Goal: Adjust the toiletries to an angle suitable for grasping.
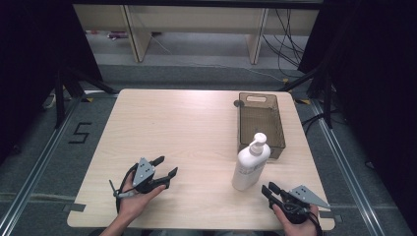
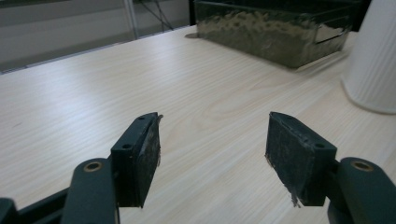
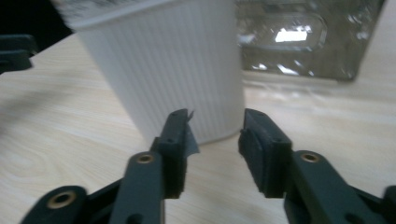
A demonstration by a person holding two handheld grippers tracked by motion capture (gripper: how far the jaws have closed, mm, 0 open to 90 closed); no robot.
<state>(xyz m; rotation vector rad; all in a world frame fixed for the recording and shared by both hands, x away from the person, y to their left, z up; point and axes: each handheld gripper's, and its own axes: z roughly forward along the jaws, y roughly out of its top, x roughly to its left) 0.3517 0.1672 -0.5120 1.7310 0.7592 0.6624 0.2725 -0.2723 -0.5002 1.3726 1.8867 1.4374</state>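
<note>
Item: white ribbed plastic pump bottle (image 1: pixel 250 165), upright just ahead of our right gripper (image 3: pixel 213 133), jaws narrowly parted, empty. Left gripper (image 2: pixel 212 154): wide, empty. Smoky translucent plastic bin (image 1: pixel 261 124) beyond. Risk, we judge: the gap is narrower than the bottle, so advancing tips it.

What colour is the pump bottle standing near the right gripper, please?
White, ribbed lower down; the pump bottle shows best in the high view.
</note>
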